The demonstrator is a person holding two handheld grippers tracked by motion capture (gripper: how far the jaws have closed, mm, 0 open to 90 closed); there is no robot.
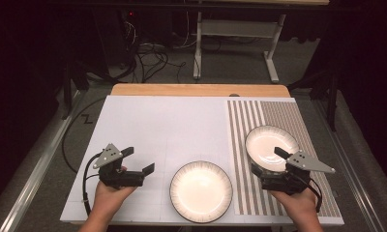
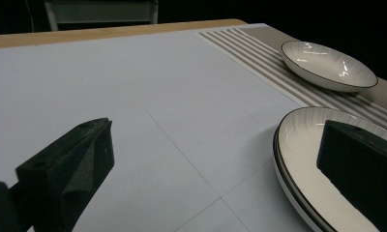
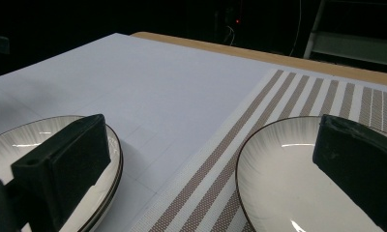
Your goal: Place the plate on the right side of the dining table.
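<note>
Both grippers, left (image 1: 136,163) and right (image 1: 268,162), stand open and empty, so the right one, nearest the bowl (image 1: 271,142) on the striped mat (image 1: 278,113), should probably close on its near rim, clear of the stacked plates (image 1: 201,191).

The high view hangs above the person's side of the table (image 1: 148,121), looking forward and down, far enough back to take in the whole top and the floor past its far edge. The left gripper view sits low near the front-left corner, facing across toward the far-right edge. The right gripper view sits low near the front-right, facing the far edge. Both share the front plate (image 2: 307,159) and the bowl on the striped mat (image 3: 288,188).
</note>
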